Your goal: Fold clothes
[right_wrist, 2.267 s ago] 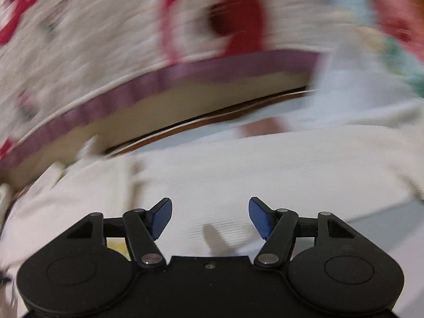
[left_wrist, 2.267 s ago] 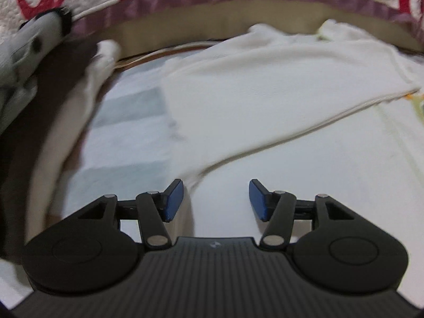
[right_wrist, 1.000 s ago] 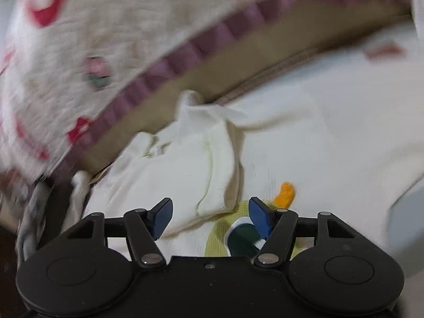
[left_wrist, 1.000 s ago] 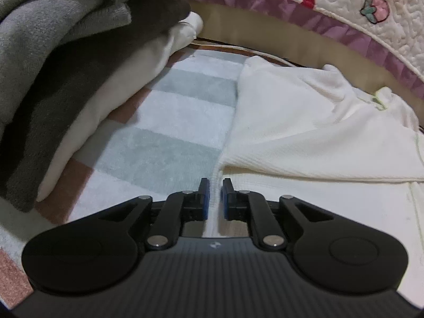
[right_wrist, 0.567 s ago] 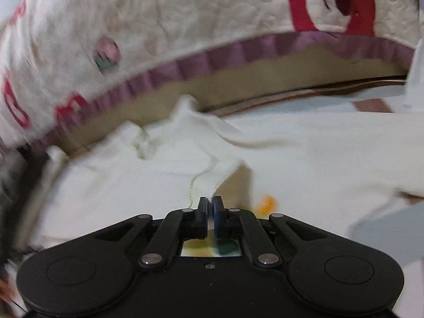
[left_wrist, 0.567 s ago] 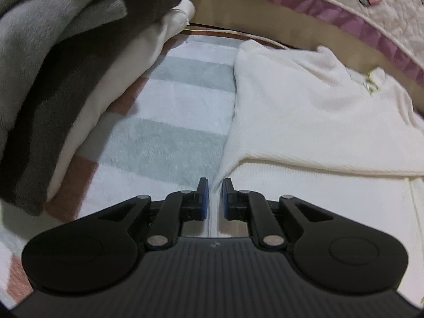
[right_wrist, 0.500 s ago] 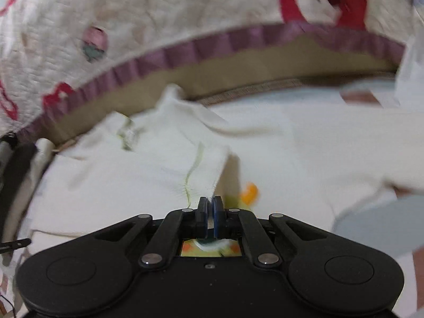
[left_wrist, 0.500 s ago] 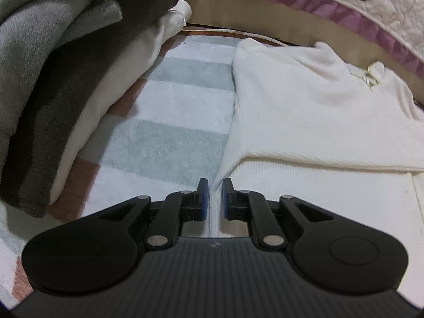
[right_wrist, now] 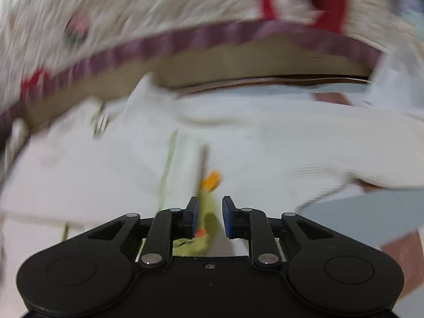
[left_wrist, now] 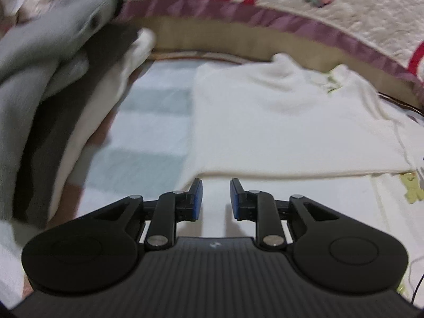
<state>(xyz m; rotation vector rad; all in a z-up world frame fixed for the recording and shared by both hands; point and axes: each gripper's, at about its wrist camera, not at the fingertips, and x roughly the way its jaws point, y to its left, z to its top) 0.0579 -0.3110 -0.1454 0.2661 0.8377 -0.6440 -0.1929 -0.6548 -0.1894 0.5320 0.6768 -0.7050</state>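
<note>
A cream-white ribbed top (left_wrist: 278,132) lies spread on a striped towel, its left sleeve folded across the body. My left gripper (left_wrist: 216,197) is open and empty, just above the top's body below the folded sleeve's edge. In the right wrist view the same top (right_wrist: 265,143) shows a green and orange print (right_wrist: 209,185) on its front. My right gripper (right_wrist: 209,216) is open and empty over that print, beside the cuff with green stitching (right_wrist: 167,169). Both views are blurred.
A stack of folded grey, dark and cream clothes (left_wrist: 45,100) stands at the left. A striped towel (left_wrist: 148,132) covers the surface. A quilted cover with a purple border (left_wrist: 265,23) rises behind the top. The right sleeve (right_wrist: 357,164) stretches out to the right.
Both grippers were shut on the top's left sleeve half a second ago; both have opened and let it go. The sleeve now lies folded across the body. Both cameras moved back slightly.
</note>
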